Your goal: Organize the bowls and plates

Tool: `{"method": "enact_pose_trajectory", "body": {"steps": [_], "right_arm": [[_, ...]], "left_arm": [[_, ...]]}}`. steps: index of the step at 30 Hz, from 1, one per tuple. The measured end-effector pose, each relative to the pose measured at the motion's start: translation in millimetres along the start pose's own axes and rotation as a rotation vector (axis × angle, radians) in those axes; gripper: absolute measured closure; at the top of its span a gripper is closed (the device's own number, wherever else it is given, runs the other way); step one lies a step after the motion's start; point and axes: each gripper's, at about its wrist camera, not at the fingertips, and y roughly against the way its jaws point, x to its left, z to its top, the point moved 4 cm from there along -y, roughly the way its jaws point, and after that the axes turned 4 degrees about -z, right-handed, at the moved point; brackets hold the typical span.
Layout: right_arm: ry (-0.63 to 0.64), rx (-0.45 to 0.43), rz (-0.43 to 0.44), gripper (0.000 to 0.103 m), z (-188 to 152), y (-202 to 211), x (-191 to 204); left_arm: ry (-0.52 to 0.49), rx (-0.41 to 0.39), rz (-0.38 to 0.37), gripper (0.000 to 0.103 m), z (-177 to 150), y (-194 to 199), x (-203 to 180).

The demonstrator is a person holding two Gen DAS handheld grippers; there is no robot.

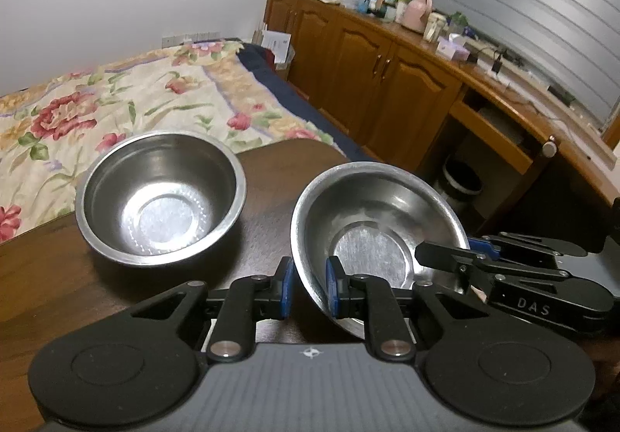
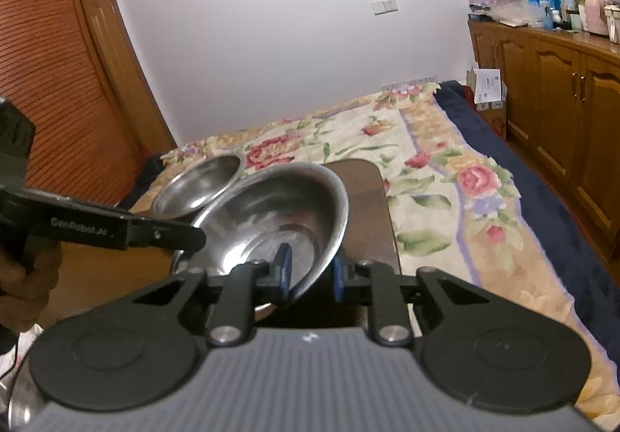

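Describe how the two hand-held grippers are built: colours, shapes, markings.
Both match. The left hand-held gripper has a grey ribbed body, two round black discs, black linkage arms with silver pivot pins, and blue finger pads. The right hand-held gripper is built alike. White lettering on their sides reads "DAS" and "GenRobot.AI".

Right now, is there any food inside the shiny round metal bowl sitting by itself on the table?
No, the shiny round metal bowl shows only its bare, gleaming bottom.

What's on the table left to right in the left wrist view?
Upright round steel bowl → left gripper straddling the near rim of the tilted shallow steel bowl → right gripper across that bowl's right rim.
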Motion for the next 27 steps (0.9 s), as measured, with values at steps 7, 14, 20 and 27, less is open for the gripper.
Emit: {"method": "enact_pose_trajectory", "body": {"steps": [7,14,20,27], "right_arm": [[-0.018,-0.022,0.039,0.080,9.6,10.8,1.7],[-0.005,-0.053,0.043,0.080,16.9,24.4,7.5],[0.020,-0.075,0.041,0.080,21.3,35.9,11.3],[0.034,-0.100,0.035,0.080,23.0,49.1,13.1]], "left_arm": [[-0.003,-0.074,-0.013,0.083,2.7,26.8,-6.8],[-0.029,-0.125,-0.016,0.083,0.1,48.3,-18.1],[-0.045,-0.149,-0.019,0.083,-1.0,62.5,-24.7],[-0.071,-0.169,-0.027,0.083,-7.0,78.5,-37.2]]}}
